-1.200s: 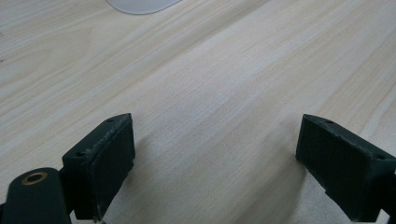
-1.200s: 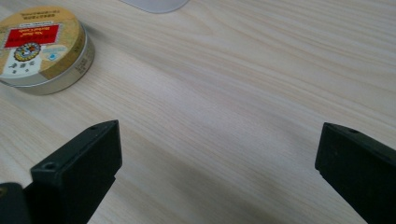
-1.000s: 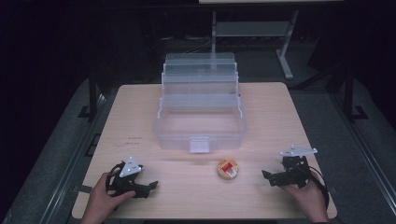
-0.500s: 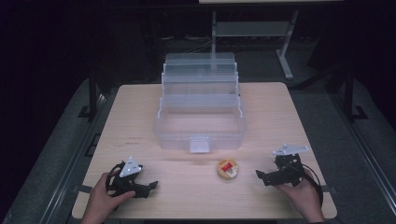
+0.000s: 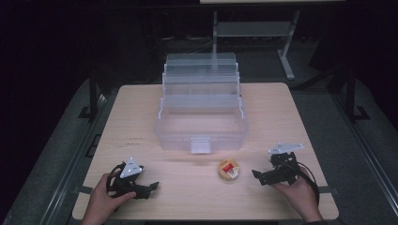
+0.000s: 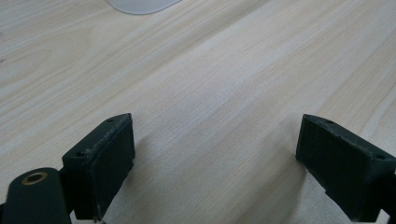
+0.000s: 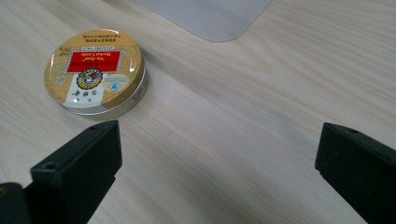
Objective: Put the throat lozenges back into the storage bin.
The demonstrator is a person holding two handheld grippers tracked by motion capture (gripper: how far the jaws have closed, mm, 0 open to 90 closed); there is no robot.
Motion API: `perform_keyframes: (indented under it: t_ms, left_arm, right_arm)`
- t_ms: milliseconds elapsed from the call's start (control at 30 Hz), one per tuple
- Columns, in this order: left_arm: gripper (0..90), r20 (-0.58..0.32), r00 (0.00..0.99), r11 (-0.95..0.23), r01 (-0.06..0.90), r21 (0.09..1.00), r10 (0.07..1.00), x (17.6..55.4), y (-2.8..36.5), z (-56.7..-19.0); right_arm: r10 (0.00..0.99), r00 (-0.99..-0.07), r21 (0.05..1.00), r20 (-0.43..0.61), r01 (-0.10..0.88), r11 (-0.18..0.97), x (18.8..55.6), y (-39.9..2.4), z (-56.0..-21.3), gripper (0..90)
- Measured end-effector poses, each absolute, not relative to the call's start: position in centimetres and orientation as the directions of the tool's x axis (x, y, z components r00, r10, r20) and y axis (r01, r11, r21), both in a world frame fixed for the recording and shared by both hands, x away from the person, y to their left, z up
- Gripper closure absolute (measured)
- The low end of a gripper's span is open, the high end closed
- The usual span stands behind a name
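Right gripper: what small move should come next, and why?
Probably a short slide toward the round tin, turning so it sits between the jaws. The right gripper is open, low over the table, but the tin lies ahead and off to the side of its jaws, untouched, in front of the clear box.

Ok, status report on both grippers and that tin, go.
Left hand-held gripper open, resting on the light wooden table. Right hand-held gripper open, beside the round yellow metal tin with red label, not touching. Nothing between them; clear plastic tiered box behind.
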State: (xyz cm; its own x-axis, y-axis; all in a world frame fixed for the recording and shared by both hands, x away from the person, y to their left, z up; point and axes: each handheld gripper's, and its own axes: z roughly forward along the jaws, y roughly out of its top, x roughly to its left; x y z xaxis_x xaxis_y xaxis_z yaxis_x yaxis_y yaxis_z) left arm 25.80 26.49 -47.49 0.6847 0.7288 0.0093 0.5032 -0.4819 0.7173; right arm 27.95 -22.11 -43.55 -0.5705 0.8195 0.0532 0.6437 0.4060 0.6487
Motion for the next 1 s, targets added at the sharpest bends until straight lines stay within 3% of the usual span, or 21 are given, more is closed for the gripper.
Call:
perform_keyframes:
  t_ms: [1000]
  left_arm:
    - [10.8,0.006,0.683,-0.477,0.504,0.72,0.731,25.8,26.5,-47.5]
  right_arm:
    - [0.776,-0.629,0.646,0.052,0.614,0.454,29.6,-19.0,-42.3,0.2]
